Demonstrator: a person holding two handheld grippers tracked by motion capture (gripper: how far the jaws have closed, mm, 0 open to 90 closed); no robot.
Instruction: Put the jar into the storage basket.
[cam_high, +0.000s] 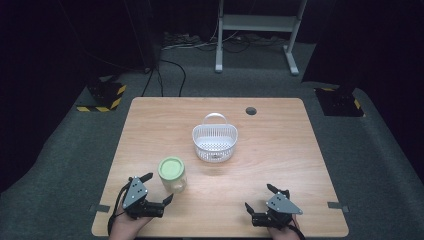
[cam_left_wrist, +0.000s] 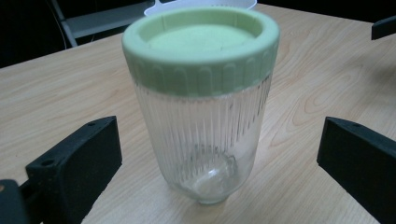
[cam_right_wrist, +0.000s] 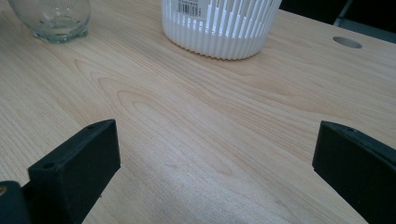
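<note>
The left hand-held gripper (cam_high: 159, 190) stands spread wide around the upright jar (cam_left_wrist: 203, 107) on the counter (cam_high: 280, 165), apparently lining up a grasp; the right hand-held gripper (cam_high: 260, 199) rests unclenched, well apart.

Light falls from above onto the table (cam_high: 280, 150), bright against dark, dim surroundings. Shadows are soft. The gripper views are slightly blurred, with a pale sheen on the wood.
</note>
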